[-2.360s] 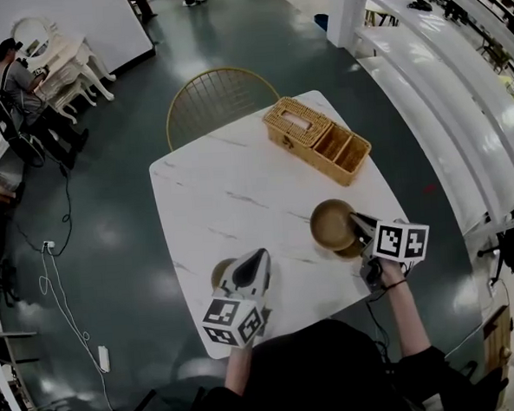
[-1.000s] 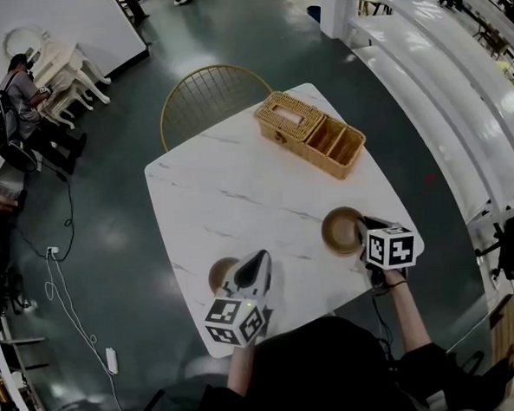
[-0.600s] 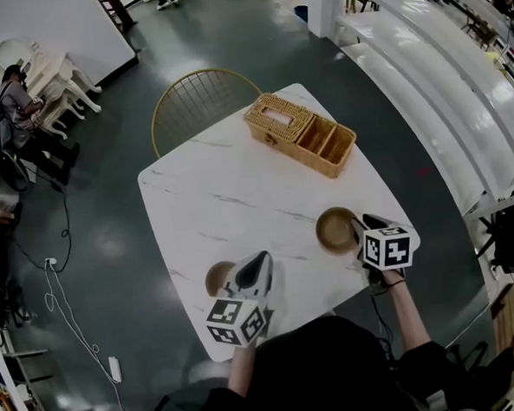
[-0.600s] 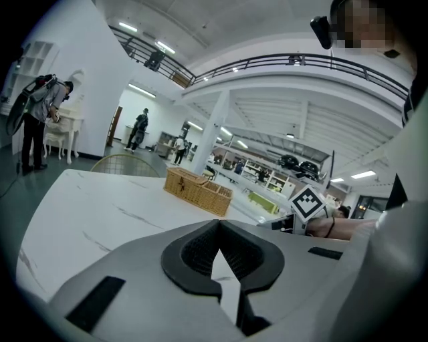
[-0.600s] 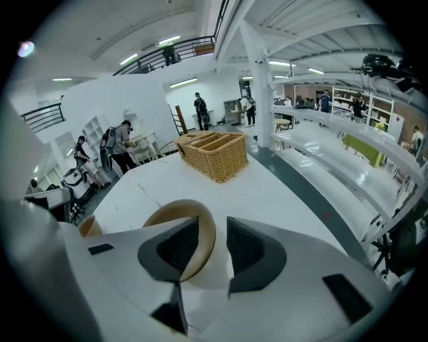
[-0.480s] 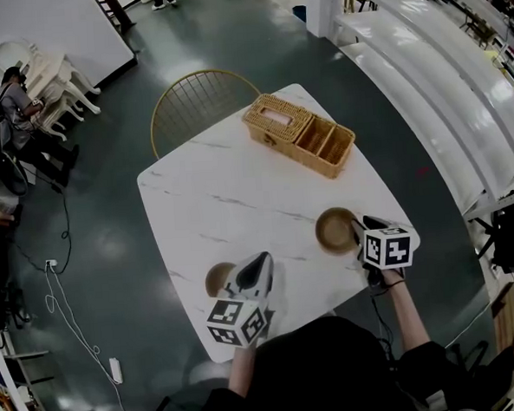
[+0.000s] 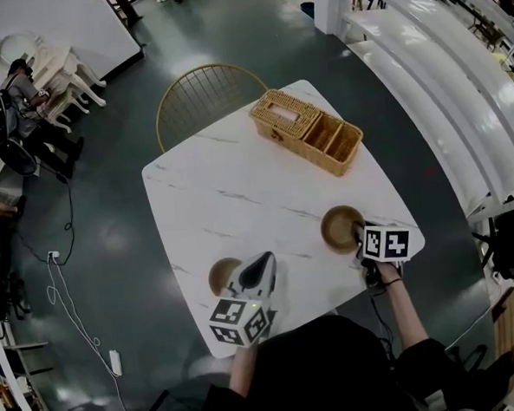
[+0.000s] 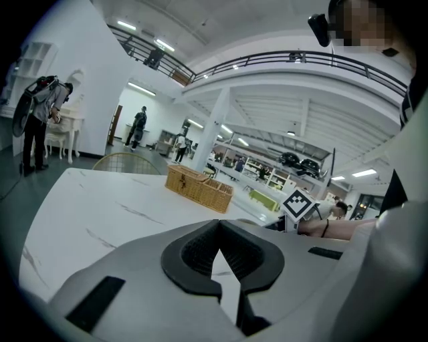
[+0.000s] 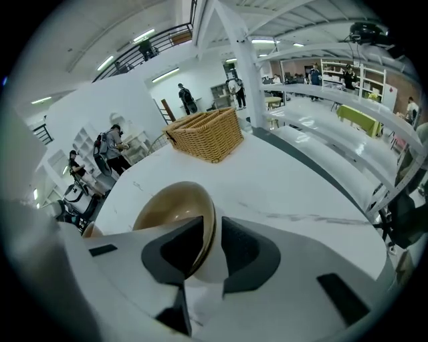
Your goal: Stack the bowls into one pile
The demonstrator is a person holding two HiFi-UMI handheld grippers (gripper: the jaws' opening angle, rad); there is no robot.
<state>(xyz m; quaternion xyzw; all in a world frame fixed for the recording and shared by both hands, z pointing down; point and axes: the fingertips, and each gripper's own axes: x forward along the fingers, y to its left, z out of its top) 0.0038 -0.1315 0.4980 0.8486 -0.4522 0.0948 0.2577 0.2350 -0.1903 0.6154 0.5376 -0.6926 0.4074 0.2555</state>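
We note the basket well apart; right tool, pitched down, loosely straddles bowl rim, jaws just closing; left tool together, empty.

The white marble-patterned square table stands on a glossy dark grey-green floor.

- Gold wire-backed chair: at 12 o'clock of the table, close to its edge.
- White wall panel: at 11 o'clock.
- White carved desk with chairs: at 10 o'clock, beside that panel.
- Long white curved ledges: from 1 to 3 o'clock.
- Dark cable: lying loose on the floor at 9 o'clock.

Overhead are ceiling strip lights, a white column and an upper gallery with a dark railing.
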